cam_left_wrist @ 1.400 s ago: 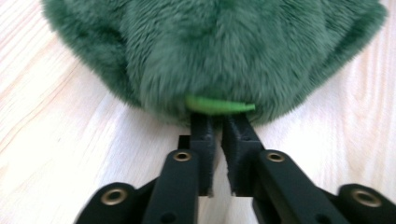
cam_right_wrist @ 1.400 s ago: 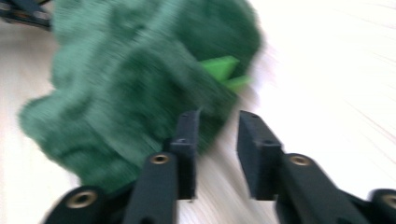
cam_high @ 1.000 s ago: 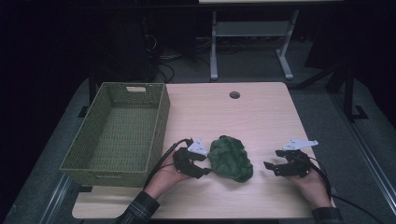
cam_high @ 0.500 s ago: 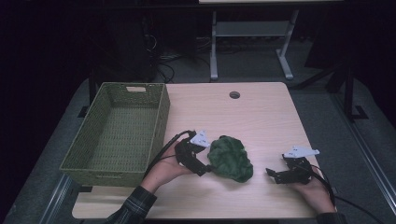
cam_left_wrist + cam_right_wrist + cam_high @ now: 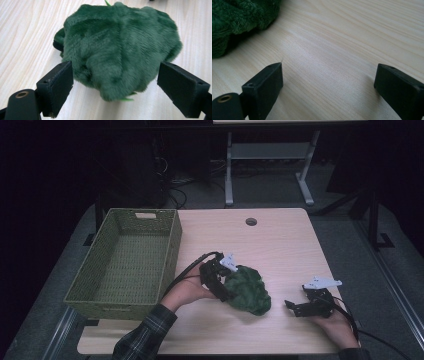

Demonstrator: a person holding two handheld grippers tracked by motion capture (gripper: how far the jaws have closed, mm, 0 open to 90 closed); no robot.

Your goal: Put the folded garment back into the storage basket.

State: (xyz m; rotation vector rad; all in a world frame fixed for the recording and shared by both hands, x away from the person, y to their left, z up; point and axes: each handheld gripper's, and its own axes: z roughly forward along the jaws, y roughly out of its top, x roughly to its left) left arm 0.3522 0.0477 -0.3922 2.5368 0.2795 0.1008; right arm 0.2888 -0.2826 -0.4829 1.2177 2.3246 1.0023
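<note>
Green plush, a crumpled soft toy [image 5: 246,289], is lying on the pale wood tabletop [image 5: 280,245], right of the woven basket [image 5: 125,265] and apart from it.

High view: the left gripper [image 5: 223,281] is being held against the toy's left edge, and the person's left hand [image 5: 186,292] and a plaid sleeve [image 5: 142,340] are being seen behind it. The right gripper [image 5: 292,307] is being held low over the tabletop, right of the toy and apart from it. How wide the fingers are standing is not being shown clearly here.

Left gripper view: the gap is being made plain. The left fingers [image 5: 56,86] are being held wide, having just been opening, and the toy's [image 5: 120,47] near end is lying between them. The left pad is just at the fur; whether it touches cannot be told. The right pad is standing clear of it. Nothing is being gripped. Fur grain and a bright green fleck under the near edge are being resolved.

Right gripper view: the right fingers [image 5: 263,87] are being held wide apart over bare wood, nothing between them, having just been opening. A corner of the toy [image 5: 237,20] is being seen at upper left, well short of the fingers.
</note>
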